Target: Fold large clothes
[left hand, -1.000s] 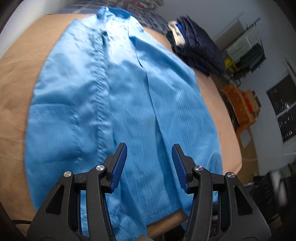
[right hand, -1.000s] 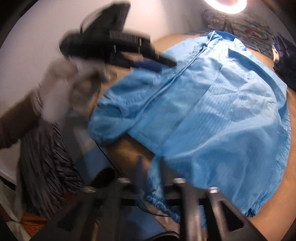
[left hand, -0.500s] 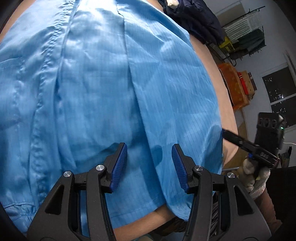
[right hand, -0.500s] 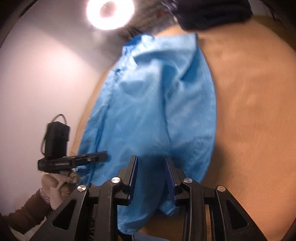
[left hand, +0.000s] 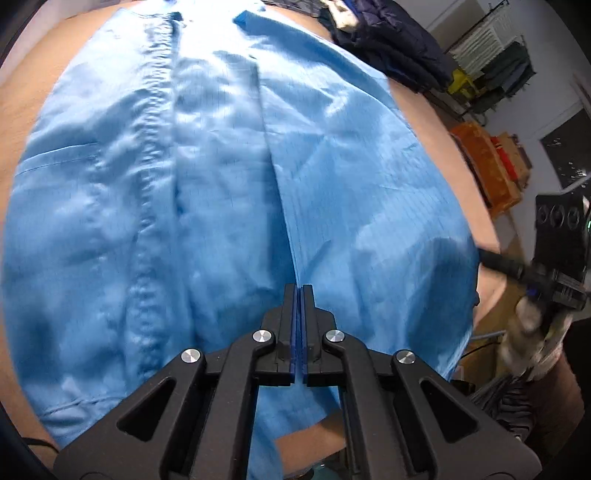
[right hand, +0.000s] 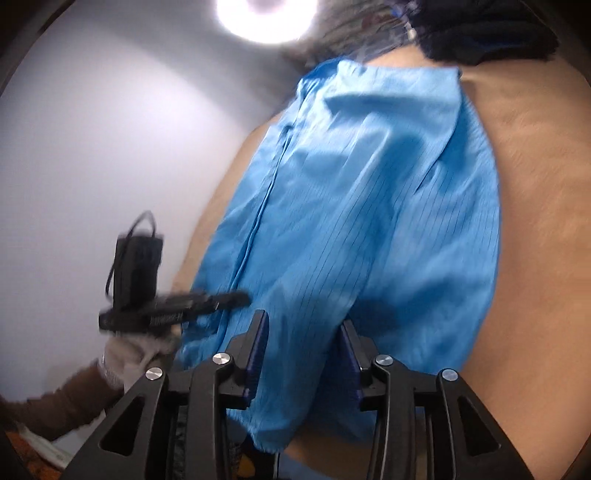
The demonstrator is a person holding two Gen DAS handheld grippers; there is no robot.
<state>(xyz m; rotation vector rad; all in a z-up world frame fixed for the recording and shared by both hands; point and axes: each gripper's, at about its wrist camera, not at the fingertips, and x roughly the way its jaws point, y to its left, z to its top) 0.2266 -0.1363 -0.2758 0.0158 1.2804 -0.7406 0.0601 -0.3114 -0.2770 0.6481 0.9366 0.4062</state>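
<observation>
A tan padded worktop (left hand: 436,122) fills both views, with a white wall (right hand: 92,147) and a bright round lamp (right hand: 266,14) beyond its far edge in the right wrist view. A large blue garment (left hand: 207,177) lies spread flat over the middle of the worktop, collar toward the far edge, hem hanging slightly over the near edge. A pile of dark clothes (left hand: 391,40) sits at the far right corner. The left gripper (left hand: 299,291) is above the garment near the near edge, its jaws fully closed along a lengthwise fold line; whether cloth is pinched between them cannot be determined. The right gripper (right hand: 301,332) is at the garment's near right portion, its jaws opening at medium width with blue fabric between them. Both hands wear white gloves (right hand: 133,350).
</observation>
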